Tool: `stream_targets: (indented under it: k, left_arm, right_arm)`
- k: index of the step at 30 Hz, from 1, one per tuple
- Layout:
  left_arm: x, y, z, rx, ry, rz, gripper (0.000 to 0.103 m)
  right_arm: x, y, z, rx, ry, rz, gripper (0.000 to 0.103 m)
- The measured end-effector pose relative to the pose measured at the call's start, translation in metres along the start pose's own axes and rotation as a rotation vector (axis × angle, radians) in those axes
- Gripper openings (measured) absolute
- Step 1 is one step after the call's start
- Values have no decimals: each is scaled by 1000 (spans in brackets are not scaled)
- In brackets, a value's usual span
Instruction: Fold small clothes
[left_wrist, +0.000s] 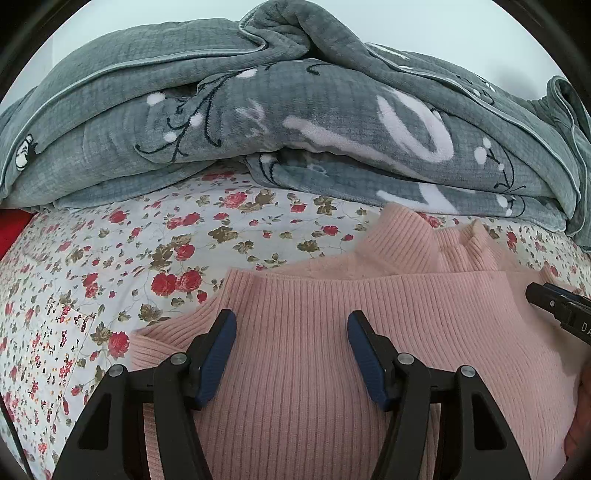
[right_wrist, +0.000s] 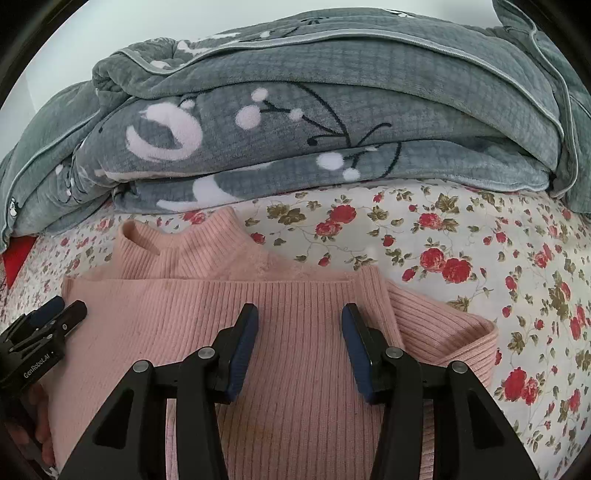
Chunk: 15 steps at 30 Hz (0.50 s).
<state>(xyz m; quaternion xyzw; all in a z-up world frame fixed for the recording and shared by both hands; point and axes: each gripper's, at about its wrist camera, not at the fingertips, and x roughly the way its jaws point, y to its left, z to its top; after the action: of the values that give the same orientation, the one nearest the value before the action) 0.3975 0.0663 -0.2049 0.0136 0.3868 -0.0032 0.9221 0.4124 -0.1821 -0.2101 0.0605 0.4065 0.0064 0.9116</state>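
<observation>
Floral cotton sheet (left_wrist: 110, 258), ribbed pink sweater (left_wrist: 295, 369), left gripper (left_wrist: 291, 325) and right gripper (right_wrist: 300, 317) fingers apart

Bed covering: a white floral bedsheet (left_wrist: 192, 236) (right_wrist: 461, 236) printed with red roses and olive-green leaves, spread across the whole lower surface.
Bedding at the back: a grey plush blanket (left_wrist: 295, 122) (right_wrist: 332, 122), bunched and loosely folded in thick layers, with white blossom shapes, thin black stems and pale piping along its hems; it rests on the sheet.
Wall: a plain pale wall (left_wrist: 424, 26) (right_wrist: 129, 26) behind the blanket.
Left edge: a red patch (left_wrist: 13, 230) (right_wrist: 14, 258) beside the sheet; what it is cannot be told.
Light: soft, even, no hard shadows.
</observation>
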Motion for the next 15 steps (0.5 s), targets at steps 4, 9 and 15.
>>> stream_targets:
  k: [4, 9, 15]
  left_arm:
    - [0, 0, 0, -1, 0, 1, 61]
    - [-2, 2, 0, -10, -15, 28, 61]
    - [-3, 33, -2, -151, 0, 78, 61]
  right_arm:
    - [0, 0, 0, 2, -1, 0, 47]
    - [-2, -1, -1, 14, -7, -8, 47]
    - [-9, -13, -1, 61, -25, -131, 37]
